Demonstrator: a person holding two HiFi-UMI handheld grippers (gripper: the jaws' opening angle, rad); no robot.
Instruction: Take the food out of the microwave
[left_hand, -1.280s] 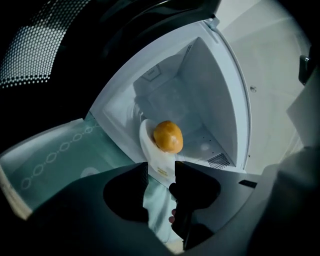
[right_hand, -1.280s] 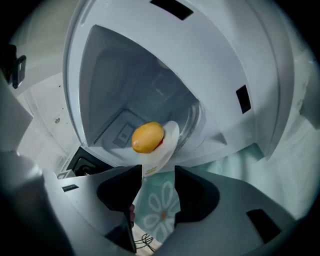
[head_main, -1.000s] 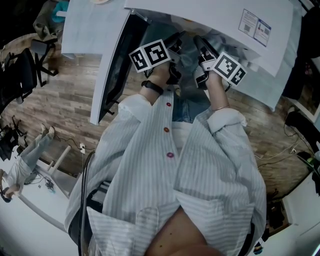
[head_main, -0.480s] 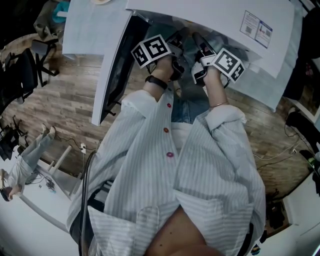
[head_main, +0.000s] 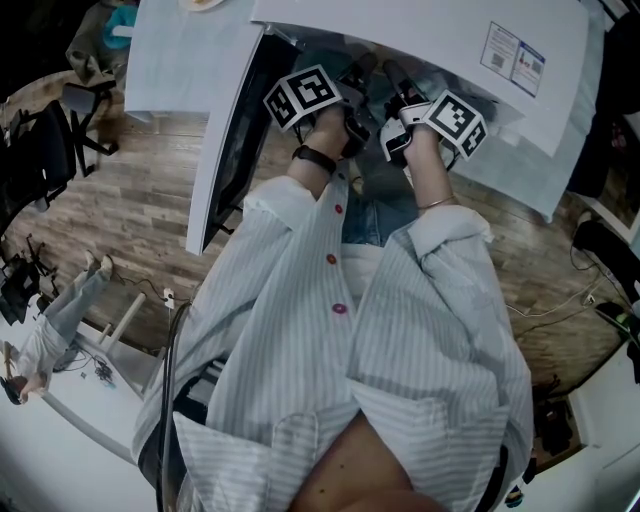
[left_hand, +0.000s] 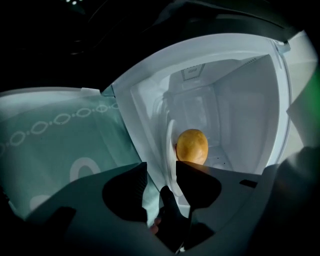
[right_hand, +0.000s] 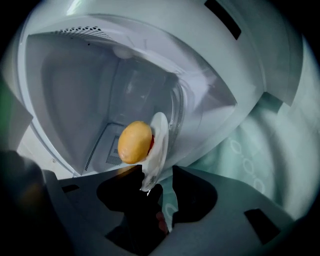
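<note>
Head view: left gripper (head_main: 356, 72) and right gripper (head_main: 392, 75) reach side by side into the open microwave (head_main: 520, 80).

Left gripper view: the jaws, just opened wide, straddle the plate (left_hand: 170, 145) rim. The round yellow food (left_hand: 192, 146) sits straight ahead.

Right gripper view: jaws apart around the rim, seemingly not pinching.

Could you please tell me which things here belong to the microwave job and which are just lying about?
Job in hand: the open microwave, its door, the white plate, the golden bread roll on it.
Lying about: black office chair, floor cables.
</note>
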